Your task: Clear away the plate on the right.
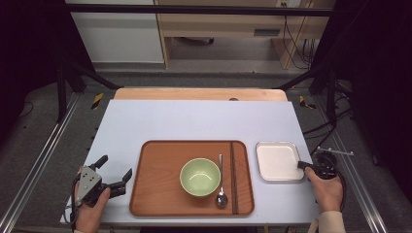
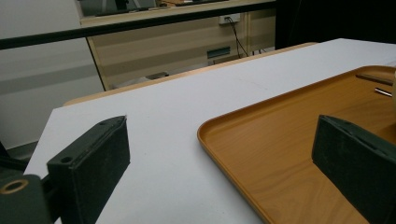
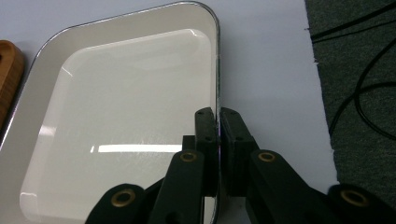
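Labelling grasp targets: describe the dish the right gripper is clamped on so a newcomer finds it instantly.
Start at the brown tray in the middle of the table. Just off its right edge lies a white dish, the right gripper pinching its right rim. It is the only square, empty, metal-rimmed dish; the green bowl is round.

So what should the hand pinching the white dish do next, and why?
Probably lift the white dish a little off the table. The right gripper has its jaws closed on the dish's rim, one inside and one outside, so the grip looks set. The dish sits flat beside the wooden tray, apart from it.
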`<action>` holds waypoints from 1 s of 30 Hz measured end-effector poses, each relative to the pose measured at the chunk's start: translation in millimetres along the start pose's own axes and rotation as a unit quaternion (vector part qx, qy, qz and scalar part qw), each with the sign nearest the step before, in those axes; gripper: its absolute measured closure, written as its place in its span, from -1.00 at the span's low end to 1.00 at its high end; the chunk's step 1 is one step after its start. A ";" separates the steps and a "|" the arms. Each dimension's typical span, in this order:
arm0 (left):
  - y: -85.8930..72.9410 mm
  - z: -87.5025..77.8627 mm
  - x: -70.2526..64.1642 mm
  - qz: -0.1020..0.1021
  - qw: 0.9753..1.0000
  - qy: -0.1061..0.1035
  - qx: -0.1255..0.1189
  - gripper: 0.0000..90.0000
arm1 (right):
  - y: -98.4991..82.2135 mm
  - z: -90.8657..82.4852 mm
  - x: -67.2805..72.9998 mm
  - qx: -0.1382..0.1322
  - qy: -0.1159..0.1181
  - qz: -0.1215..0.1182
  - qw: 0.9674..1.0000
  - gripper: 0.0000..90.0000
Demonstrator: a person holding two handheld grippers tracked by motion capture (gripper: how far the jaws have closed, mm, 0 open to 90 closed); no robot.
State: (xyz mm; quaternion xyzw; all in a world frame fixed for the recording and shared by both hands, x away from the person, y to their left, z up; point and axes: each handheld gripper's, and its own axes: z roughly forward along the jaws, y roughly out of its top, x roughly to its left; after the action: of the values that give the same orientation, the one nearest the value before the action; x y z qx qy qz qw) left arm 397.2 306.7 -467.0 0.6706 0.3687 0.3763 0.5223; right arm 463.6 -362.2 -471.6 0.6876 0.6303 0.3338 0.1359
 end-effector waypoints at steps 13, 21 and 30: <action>0.1 0.6 -0.8 0.001 1.000 -0.001 0.001 -0.91 | 2.7 -10.6 3.9 -0.031 0.005 0.030 0.999 0.98; -0.1 1.1 -0.6 -0.002 1.000 -0.001 0.000 -0.91 | 7.1 -21.6 14.7 -0.074 0.033 0.023 0.996 0.98; 0.5 0.1 0.8 -0.001 1.000 0.000 -0.001 -0.91 | 13.1 -27.9 41.1 -0.109 0.096 0.017 0.989 0.98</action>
State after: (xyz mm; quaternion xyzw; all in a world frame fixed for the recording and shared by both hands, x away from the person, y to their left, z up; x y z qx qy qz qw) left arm 397.7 307.3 -466.5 0.6697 0.3691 0.3758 0.5235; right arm 455.4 -331.7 -431.2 0.6442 0.5886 0.4671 0.1430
